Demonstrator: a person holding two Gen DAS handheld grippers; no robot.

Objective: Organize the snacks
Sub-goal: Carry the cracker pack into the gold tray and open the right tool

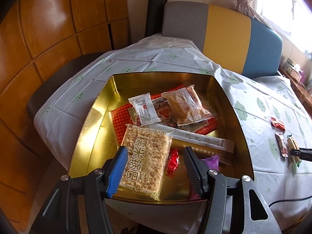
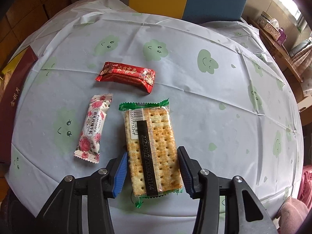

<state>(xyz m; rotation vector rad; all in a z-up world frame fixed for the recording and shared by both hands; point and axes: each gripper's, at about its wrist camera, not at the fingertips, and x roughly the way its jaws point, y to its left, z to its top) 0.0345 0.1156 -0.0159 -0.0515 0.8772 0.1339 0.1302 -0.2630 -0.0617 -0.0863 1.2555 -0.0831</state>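
Most snacks already lie in the gold tin (image 1: 93,117). The left tool (image 1: 155,167) hangs spread above its rice cracker pack (image 1: 146,156). The right tool (image 2: 153,167) straddles the soda cracker packet (image 2: 154,148) on the desk (image 2: 214,101), spread; the rose-print candy (image 2: 91,128) and red candy (image 2: 126,75) also remain out.

Glossy gold metal tin (image 1: 93,115); crinkled plastic tablecloth (image 2: 195,97); shiny clear-wrapped crackers (image 2: 154,148).

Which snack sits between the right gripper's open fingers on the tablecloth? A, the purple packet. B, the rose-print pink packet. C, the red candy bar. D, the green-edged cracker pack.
D: in the right wrist view the right gripper is open with the green-edged cracker pack lying flat between its fingers, while the rose-print packet and red bar lie apart.
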